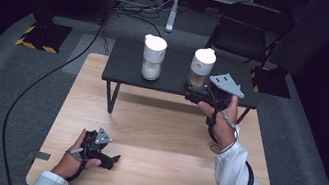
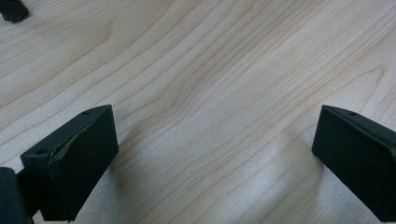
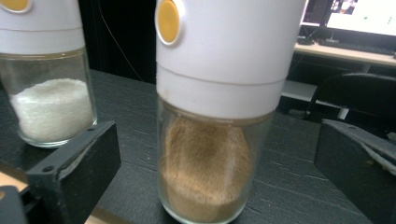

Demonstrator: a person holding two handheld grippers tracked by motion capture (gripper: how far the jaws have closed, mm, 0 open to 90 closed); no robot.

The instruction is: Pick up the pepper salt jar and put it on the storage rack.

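The right claw [image 1: 192, 91] stands wide open, its 2 black jaws flanking but not touching a glass shaker jar with a white cap, a yellow button and brown powder inside [image 3: 212, 140]. In the right gripper view a clear gap shows on each side of the glass, so nothing is held. The jar stands upright on a low black raised shelf [image 1: 125, 73] at the far edge of the light wooden surface [image 1: 160, 137], toward its right end. Well apart to the jar's left on the same shelf stands a 2nd glass shaker with a white cap and white granules [image 1: 152, 57], also upright.

The left claw [image 1: 111, 158] rests low over the near part of the surface, jaws spread wide and empty, with bare wood grain between them.

The step in hand looks like the approach to a grasp on the brown-powder jar. The next move would likely call for easing the right claw forward until the pads sit level on the glass below the cap, then closing squarely so the jar does not tip.
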